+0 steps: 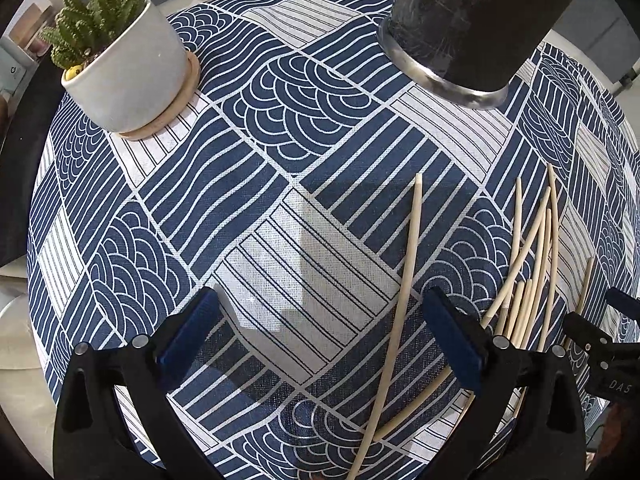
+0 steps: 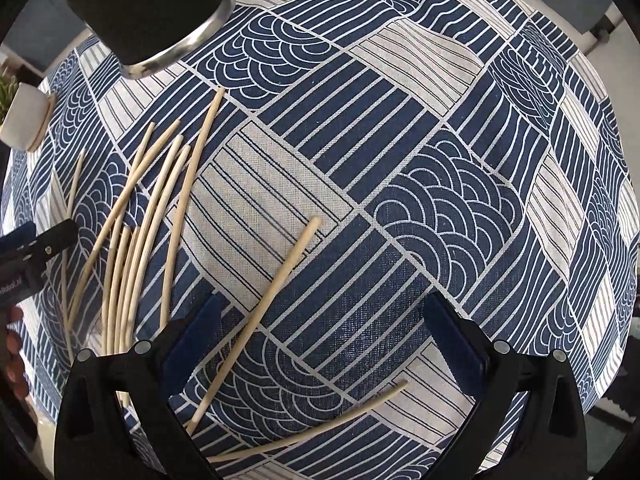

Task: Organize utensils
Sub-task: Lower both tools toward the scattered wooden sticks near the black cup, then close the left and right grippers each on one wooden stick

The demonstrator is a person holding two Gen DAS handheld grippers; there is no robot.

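Several pale wooden chopsticks lie loose on a blue and white patterned tablecloth [image 1: 280, 152]. In the left wrist view one chopstick [image 1: 404, 280] runs between the fingers and a bunch [image 1: 532, 264] lies to the right. My left gripper [image 1: 320, 328] is open and empty above the cloth. In the right wrist view the bunch [image 2: 144, 224] lies to the left; two chopsticks [image 2: 264, 304] [image 2: 320, 428] lie between the fingers. My right gripper [image 2: 324, 332] is open and empty. A dark cylindrical holder with a metal base [image 1: 464, 28] [image 2: 144, 12] stands at the back.
A white pot with a cactus [image 1: 120, 60] stands on a wooden saucer at the back left, also seen small in the right wrist view [image 2: 24, 116]. The other gripper shows at each view's edge [image 1: 608, 360] [image 2: 28, 260]. The tablecloth [image 2: 440, 160] extends to the right.
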